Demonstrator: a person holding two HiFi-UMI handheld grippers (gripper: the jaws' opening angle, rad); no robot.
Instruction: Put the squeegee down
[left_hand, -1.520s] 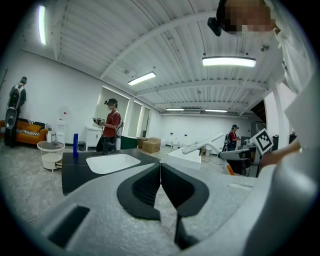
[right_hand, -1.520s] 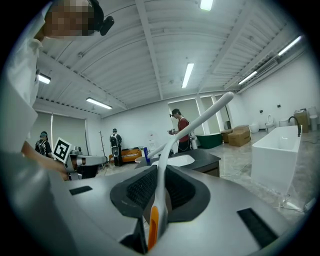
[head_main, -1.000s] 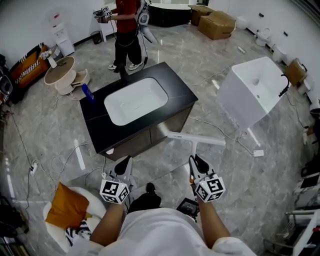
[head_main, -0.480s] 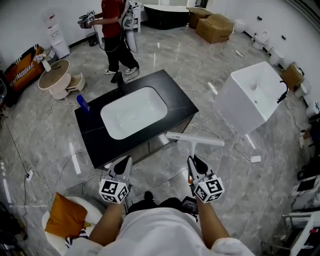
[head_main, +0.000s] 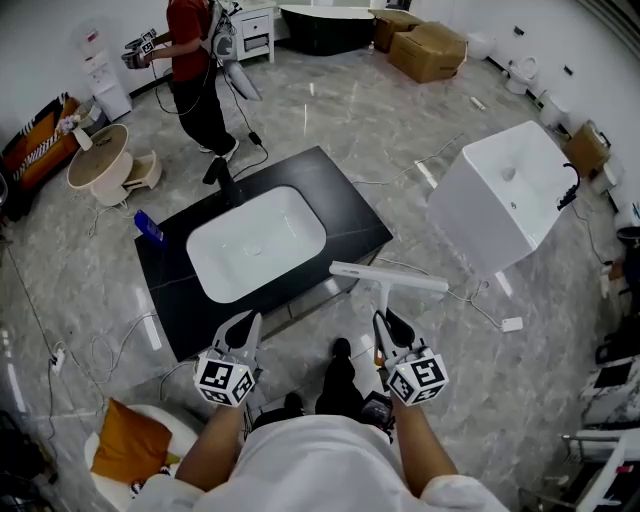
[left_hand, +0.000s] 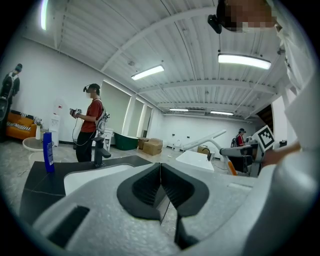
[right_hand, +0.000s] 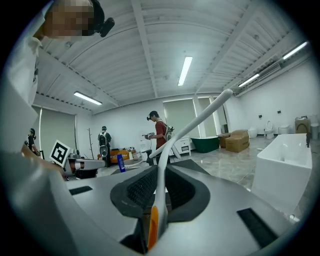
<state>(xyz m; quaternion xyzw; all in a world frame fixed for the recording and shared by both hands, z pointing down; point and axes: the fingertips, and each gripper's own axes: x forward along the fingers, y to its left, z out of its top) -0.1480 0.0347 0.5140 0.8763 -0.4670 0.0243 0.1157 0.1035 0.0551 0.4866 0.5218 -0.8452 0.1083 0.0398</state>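
Observation:
A white squeegee (head_main: 385, 282) with a long blade and an orange-tipped handle is held upright in my right gripper (head_main: 392, 324), whose jaws are shut on its handle (right_hand: 161, 170). Its blade hangs in the air just off the near right corner of the black vanity top (head_main: 340, 200). My left gripper (head_main: 244, 328) is shut with nothing between its jaws, pointing at the vanity's front edge. In the left gripper view its pads (left_hand: 160, 187) meet.
A white basin (head_main: 256, 242) is sunk in the black counter, with a black tap (head_main: 218, 170) and a blue bottle (head_main: 148, 227) on it. A white square sink (head_main: 505, 190) stands at the right. Cables lie on the marble floor. A person in red (head_main: 190, 60) stands beyond the vanity.
The vanity has shifted left and nearer in the head view as I step forward. Both grippers keep their pose, squeegee still held. The person in red has walked further left.

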